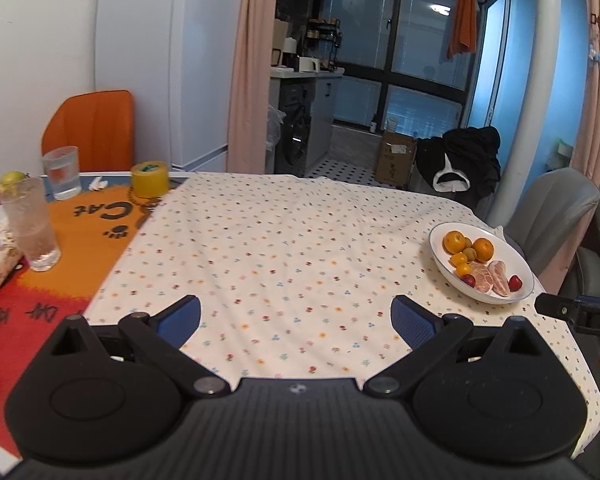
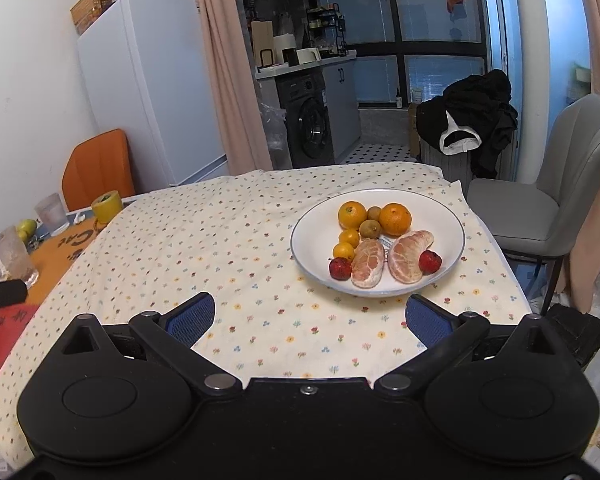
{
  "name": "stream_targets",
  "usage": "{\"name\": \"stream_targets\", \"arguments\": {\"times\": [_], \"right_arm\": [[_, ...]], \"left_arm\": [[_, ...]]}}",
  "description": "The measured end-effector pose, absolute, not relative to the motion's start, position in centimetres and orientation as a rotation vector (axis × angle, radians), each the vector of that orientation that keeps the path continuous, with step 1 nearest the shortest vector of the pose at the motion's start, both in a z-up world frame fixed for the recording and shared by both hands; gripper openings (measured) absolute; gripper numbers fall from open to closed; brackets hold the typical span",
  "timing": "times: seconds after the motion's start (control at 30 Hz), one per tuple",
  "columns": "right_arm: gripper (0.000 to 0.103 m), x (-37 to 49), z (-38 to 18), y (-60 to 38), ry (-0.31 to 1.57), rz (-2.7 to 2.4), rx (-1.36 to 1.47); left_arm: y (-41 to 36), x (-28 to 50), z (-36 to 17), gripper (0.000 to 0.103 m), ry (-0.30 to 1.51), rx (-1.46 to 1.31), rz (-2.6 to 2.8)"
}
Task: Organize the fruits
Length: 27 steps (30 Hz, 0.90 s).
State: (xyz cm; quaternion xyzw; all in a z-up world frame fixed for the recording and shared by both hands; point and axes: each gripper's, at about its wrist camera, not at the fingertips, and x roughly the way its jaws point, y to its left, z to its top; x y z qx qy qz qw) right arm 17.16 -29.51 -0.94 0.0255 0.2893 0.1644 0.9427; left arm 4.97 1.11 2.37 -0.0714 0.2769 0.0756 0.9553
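Plate (image 2: 452, 236): all fruit (image 2: 382, 240) arranged in rows; none loose on cloth (image 2: 220, 248). Left gripper (image 1: 296, 316), right gripper (image 2: 310, 318): wide, empty. Task apparently complete.

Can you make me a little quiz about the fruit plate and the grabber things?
1. True or false: the white plate holds two peeled pomelo pieces.
2. How many small red fruits lie on the plate?
A) one B) two C) four
3. Fill in: both the left gripper and the right gripper have their blue fingers spread wide, so they are ____.

Key: 1 true; 2 B; 3 open, holding nothing.
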Motion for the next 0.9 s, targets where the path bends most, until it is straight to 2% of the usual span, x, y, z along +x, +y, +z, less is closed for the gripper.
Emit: {"name": "stream_targets", "arguments": {"times": [0.9], "right_arm": [[0.103, 11.7, 0.6, -29.5, 0.567, 0.401, 0.012]], "left_arm": [[0.0, 0.1, 1.9, 0.103, 0.557, -0.107, 0.164]]}}
